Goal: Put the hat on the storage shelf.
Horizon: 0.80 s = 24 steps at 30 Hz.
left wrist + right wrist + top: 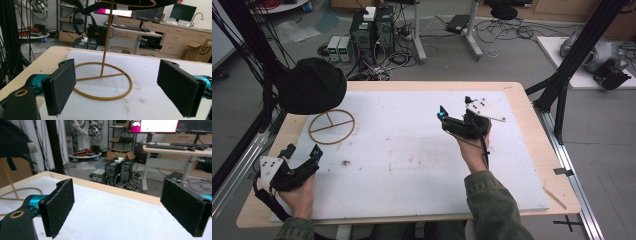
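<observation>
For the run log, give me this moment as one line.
left gripper: open, facing hat stand | right gripper: open, holding nothing | black hat: on stand

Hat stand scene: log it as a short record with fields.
stand: gold wire stand, ring base flat on the white mat, far left
on top: black hat
left tool: open, pointing at the stand, apart from it
right tool: open, above the mat's right half, holding nothing

A robotics lab or workshop: behind the foam-topped wooden table (532, 150), computer towers (373, 31) sit on the floor among tangled cables (504, 30); beyond the table stand desks with monitors (153, 125), shelving, cardboard boxes (200, 51) and a black frame (569, 65).
</observation>
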Tool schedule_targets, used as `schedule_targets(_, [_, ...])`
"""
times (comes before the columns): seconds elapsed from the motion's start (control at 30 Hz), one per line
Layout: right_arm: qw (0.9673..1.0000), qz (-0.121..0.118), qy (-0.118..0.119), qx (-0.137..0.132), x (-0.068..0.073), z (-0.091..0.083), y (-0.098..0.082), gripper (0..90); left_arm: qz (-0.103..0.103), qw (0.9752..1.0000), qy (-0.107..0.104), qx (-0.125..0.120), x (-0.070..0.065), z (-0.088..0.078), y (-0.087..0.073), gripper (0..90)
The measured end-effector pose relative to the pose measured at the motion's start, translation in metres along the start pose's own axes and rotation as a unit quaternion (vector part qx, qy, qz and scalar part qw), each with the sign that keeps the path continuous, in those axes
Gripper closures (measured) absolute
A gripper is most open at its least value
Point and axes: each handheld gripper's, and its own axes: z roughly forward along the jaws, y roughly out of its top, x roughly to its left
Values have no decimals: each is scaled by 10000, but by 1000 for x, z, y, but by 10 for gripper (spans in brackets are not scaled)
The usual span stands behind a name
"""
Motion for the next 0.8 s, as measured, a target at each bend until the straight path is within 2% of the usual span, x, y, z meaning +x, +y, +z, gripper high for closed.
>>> schedule_targets(0.07, [10000, -16, -68, 0, -3, -4, -4, 113, -1, 10000, 1, 0, 0, 0, 0, 159])
schedule_targets(0.1, [9998, 8, -193, -17, -10, -13, -13, 112, 0, 10000, 4, -2, 0, 0, 0, 159])
schedule_targets(0.2, [9991, 45, -414, 4, -18, -27, -27, 113, -16, 10000, -4, -11, -1, 0, 0, 160])
schedule_targets(0.27, [9986, 87, -510, 103, -24, -34, -35, 113, -24, 10000, -31, 0, -2, 0, 0, 159])
schedule_targets(0.3, [9986, 87, -510, 103, -24, -34, -35, 113, -26, 10000, -35, -4, -2, -1, 0, 159])
schedule_targets(0.37, [9977, 25, -659, 176, -32, -46, -43, 112, -23, 10000, -35, -15, -2, -1, 1, 159])
schedule_targets(0.5, [9963, 8, -860, 93, -44, -63, -52, 113, -42, 10000, -28, 4, -1, -1, 0, 159])
schedule_targets(0.7, [9936, 258, -1100, -62, -58, -80, -68, 113, -44, 10000, -26, 7, -2, -1, 0, 160])
schedule_targets(0.8, [9917, 375, -1230, -74, -67, -88, -84, 113, -54, 10000, -25, 14, -2, -1, 0, 160])
